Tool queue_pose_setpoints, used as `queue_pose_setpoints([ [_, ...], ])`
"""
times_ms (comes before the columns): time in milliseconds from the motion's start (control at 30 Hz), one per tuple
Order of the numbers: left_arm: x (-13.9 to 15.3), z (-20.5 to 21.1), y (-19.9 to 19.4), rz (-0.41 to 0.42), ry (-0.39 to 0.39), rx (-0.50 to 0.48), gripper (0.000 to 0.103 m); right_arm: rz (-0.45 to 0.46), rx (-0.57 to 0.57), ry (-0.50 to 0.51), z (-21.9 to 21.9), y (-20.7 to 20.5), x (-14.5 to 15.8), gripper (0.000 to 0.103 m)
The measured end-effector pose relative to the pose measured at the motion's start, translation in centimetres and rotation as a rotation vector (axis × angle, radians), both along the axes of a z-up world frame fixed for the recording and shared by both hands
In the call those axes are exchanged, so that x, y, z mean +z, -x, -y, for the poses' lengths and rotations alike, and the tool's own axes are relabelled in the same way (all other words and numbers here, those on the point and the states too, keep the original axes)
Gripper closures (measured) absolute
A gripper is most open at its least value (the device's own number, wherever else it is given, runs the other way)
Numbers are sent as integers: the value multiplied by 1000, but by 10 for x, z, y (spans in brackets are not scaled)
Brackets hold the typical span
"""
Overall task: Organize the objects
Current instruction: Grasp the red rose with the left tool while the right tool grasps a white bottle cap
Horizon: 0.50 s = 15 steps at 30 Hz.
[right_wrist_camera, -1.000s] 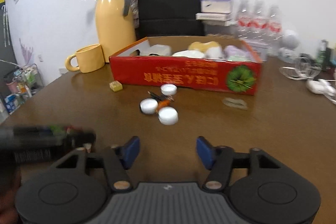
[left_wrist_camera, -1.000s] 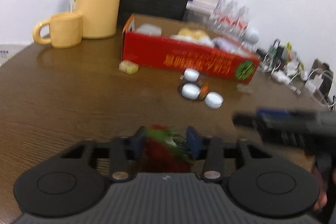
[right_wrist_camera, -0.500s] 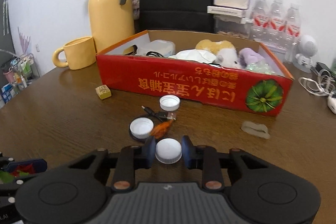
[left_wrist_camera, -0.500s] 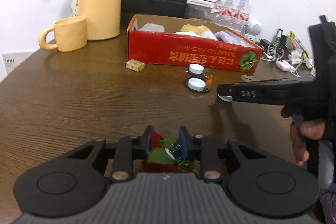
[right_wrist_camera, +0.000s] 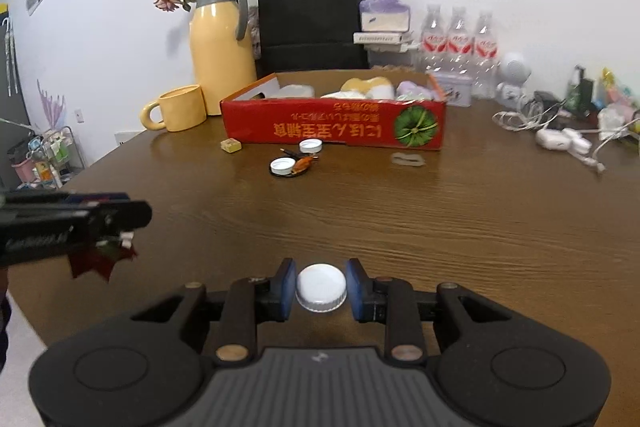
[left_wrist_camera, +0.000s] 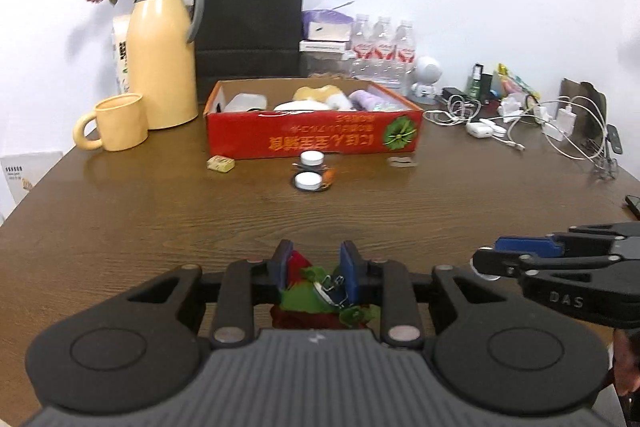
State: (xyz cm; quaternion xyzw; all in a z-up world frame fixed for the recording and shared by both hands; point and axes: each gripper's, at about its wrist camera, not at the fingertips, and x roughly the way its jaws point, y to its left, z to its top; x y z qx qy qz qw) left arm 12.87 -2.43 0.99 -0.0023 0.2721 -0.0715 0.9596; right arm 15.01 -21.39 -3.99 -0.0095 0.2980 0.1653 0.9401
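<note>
We are working over a wide brown table [right_wrist_camera: 460, 219]. Toward its far side sits the red cardboard box [right_wrist_camera: 336, 125], open at the top and already holding several soft items; its long side runs across our view, facing us. A yellow jug [right_wrist_camera: 222, 43] and a mug [right_wrist_camera: 180, 108] stand just to the box's left.

Our right gripper [right_wrist_camera: 321, 287] is clamped on a white bottle cap [right_wrist_camera: 321, 287], both blue pads pressing its rim, the cap lying flat. Our left gripper [left_wrist_camera: 316, 275] is closed on a red-and-green crumpled item [left_wrist_camera: 308, 291] with a metal clip showing against its right pad; what the item is, we cannot tell.

Both loads hang above the near part of the table, well apart from the box, which lies straight ahead and slightly left of the right gripper. We judge the coming move to be a forward carry over the box's near wall; neither hand looks clearly nearer.

Just before that wall lie two more white caps [right_wrist_camera: 298, 157], an orange bit [right_wrist_camera: 304, 163], a small yellow block [right_wrist_camera: 231, 145] and a pale flat piece [right_wrist_camera: 408, 159], not yet collected.
</note>
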Motion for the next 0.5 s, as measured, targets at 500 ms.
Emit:
queue_pose_setpoints([
  [500,77,-37,-155,91,-13,-105,76,111,58,-64,14,-85,55,77],
])
